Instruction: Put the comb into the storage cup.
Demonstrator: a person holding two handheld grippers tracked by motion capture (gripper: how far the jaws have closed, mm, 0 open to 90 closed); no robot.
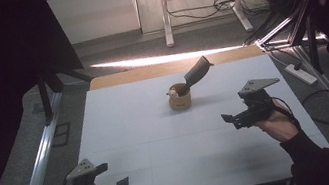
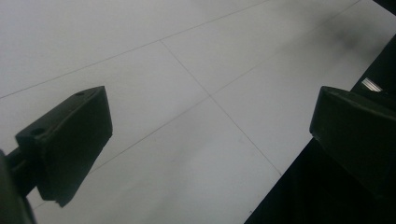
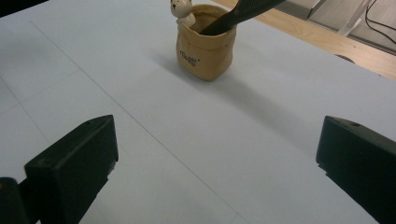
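A small tan sack-shaped pot (image 1: 179,98) stands upright on the far middle of the white table (image 1: 160,139), with a tiny white bear figure (image 1: 172,91) perched at its rim and a dark flat-bladed tool (image 1: 197,72) leaning out of it up and to the right. In the right gripper view the same pot (image 3: 204,51) sits ahead of the jaws, bear (image 3: 182,10) on its left lip and the dark tool (image 3: 243,11) slanting out of its mouth, with bare table between the pot and the jaws. The right gripper (image 1: 238,119) hovers near the table's right side, well apart from the pot, its jaws spread wide with nothing between them. The left gripper (image 1: 111,182) is held at the near left corner, far from the pot, jaws likewise spread over bare table. Beyond the far edge runs a strip of wooden tabletop (image 1: 168,67); behind it white desk legs (image 1: 166,16) and loose black cables (image 1: 204,9) lie on the floor, and a white power strip (image 1: 301,73) lies to the right.
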